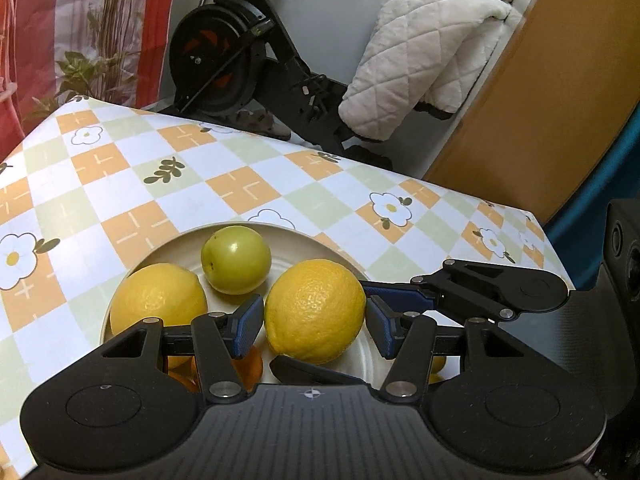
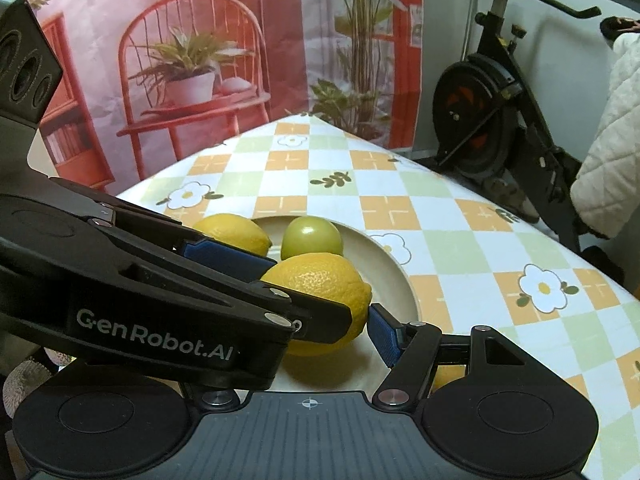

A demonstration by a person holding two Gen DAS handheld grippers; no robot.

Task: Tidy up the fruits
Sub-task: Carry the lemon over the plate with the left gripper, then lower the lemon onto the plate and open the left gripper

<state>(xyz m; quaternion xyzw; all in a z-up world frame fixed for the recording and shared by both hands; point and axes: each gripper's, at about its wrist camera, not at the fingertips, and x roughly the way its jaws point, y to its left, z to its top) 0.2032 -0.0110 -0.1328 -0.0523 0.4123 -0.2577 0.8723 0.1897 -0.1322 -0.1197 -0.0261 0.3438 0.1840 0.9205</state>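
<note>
A beige plate (image 1: pixel 280 230) on the checked tablecloth holds a lemon (image 1: pixel 158 300) and a round green fruit (image 1: pixel 236 258). A second lemon (image 1: pixel 316 308) is low over the plate's near side, and my left gripper (image 1: pixel 314 328) is shut on it, one blue pad on each flank. My right gripper (image 2: pixel 308 320) comes in from the side around the same lemon (image 2: pixel 320 284). Its visible pad (image 2: pixel 384 332) touches the pointed end, while its other finger is hidden behind the left gripper. An orange fruit (image 1: pixel 250 368) peeks out beneath my left finger.
The table (image 1: pixel 160 180) ends just beyond the plate at the far and right edges. An exercise bike (image 1: pixel 224 60) with a white quilted coat (image 1: pixel 420 60) draped on it stands behind. A wooden panel (image 1: pixel 540 120) is at the right, a printed backdrop (image 2: pixel 180 80) at the left.
</note>
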